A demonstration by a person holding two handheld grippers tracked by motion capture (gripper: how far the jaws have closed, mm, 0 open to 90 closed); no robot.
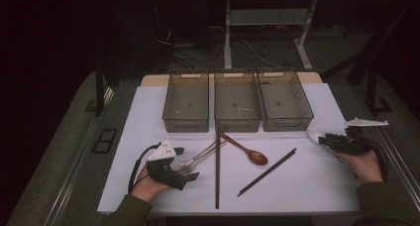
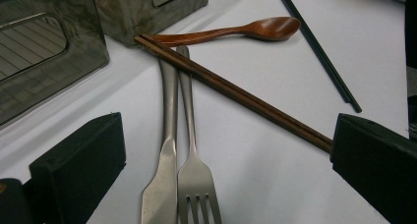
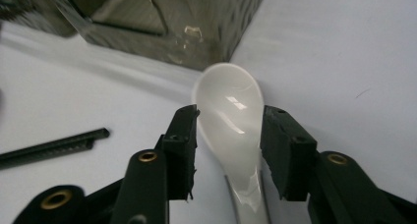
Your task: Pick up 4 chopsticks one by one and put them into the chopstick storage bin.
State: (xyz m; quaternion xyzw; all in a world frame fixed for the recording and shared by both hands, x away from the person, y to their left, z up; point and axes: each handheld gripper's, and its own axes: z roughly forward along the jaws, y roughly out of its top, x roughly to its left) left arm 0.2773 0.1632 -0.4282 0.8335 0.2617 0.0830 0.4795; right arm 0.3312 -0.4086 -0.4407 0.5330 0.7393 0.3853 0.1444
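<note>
White spoon lies between the half-open jaws of the right claw, not pinched, while the left claw gapes wide, holding nothing.

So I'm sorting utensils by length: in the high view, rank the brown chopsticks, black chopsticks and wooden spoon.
1. brown chopsticks, clearly longest.
2. black chopsticks.
3. wooden spoon, shortest.
All lie at a similar distance, so the order seems safe.

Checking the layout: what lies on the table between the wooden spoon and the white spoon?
A black chopstick pair lies slanted between the wooden spoon and the white spoon in the high view; otherwise bare sheet.
</note>
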